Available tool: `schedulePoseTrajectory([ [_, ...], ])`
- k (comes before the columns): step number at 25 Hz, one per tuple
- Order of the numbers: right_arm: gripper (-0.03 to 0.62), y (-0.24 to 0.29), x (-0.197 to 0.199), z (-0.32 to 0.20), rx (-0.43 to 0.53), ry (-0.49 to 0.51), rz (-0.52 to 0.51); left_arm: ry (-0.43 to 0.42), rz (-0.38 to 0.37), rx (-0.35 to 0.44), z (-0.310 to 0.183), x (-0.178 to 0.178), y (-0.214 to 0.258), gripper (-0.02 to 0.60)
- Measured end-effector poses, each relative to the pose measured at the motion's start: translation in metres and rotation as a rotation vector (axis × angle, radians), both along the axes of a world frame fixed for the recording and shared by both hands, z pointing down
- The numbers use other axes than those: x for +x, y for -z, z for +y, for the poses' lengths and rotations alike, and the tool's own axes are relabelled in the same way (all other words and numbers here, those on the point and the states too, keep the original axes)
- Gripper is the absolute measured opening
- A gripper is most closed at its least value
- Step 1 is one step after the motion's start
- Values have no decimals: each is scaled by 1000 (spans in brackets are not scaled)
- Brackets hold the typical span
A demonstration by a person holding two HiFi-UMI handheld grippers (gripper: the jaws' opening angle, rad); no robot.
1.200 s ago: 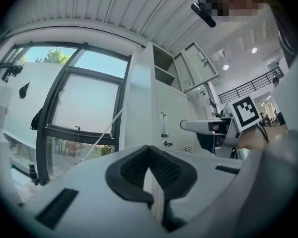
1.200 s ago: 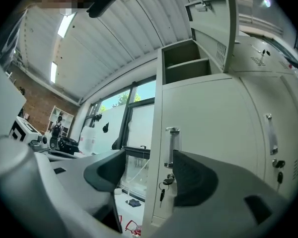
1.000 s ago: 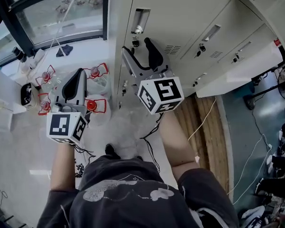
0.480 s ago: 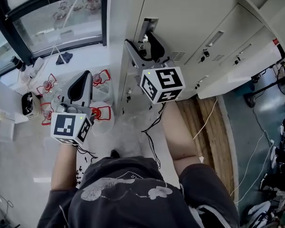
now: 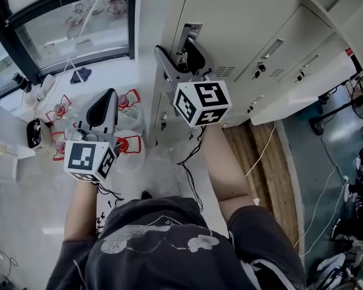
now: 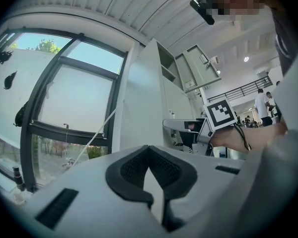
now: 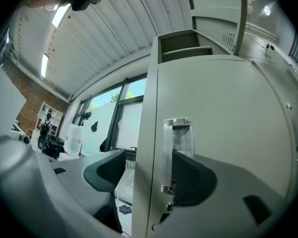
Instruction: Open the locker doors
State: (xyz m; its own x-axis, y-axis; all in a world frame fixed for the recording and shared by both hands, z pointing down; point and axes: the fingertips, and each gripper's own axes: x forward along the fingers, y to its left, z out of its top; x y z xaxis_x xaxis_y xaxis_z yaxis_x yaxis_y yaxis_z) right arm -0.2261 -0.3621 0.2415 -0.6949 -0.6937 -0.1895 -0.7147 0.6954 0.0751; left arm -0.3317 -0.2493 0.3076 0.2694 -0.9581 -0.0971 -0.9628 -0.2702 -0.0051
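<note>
The tall grey locker door (image 5: 230, 17) at the left end of the bank has a clear recessed handle (image 5: 187, 38) by its left edge. My right gripper (image 5: 176, 56) is open and straddles that edge at the handle's height. In the right gripper view the handle (image 7: 177, 152) stands just in front of the right pad, the left pad (image 7: 107, 175) is clear of the door's edge (image 7: 145, 182), and the gripper (image 7: 146, 180) has a gap showing. My left gripper (image 5: 107, 98) hangs to the left over the floor, shut on nothing, its pads (image 6: 134, 170) pressed together.
More locker doors (image 5: 272, 44) with small handles run to the right. Upper locker doors (image 7: 213, 14) stand open overhead. Red-capped water bottles (image 5: 122, 92) sit on the floor by the window (image 5: 72, 23). Cables (image 5: 193, 162) and a wooden board (image 5: 260, 162) lie near my feet.
My right gripper has moved forward to the door's handle and now straddles the door's left edge. The left gripper has stayed roughly in place.
</note>
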Motion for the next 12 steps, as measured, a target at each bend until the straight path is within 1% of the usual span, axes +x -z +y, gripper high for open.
schedulePoseTrajectory([
  [5, 301, 1, 1, 1, -48, 0, -30, 1, 2, -5, 6, 3, -1, 8],
  [12, 294, 1, 14, 19, -59, -35, -47, -2, 3, -9, 19, 6, -3, 9],
])
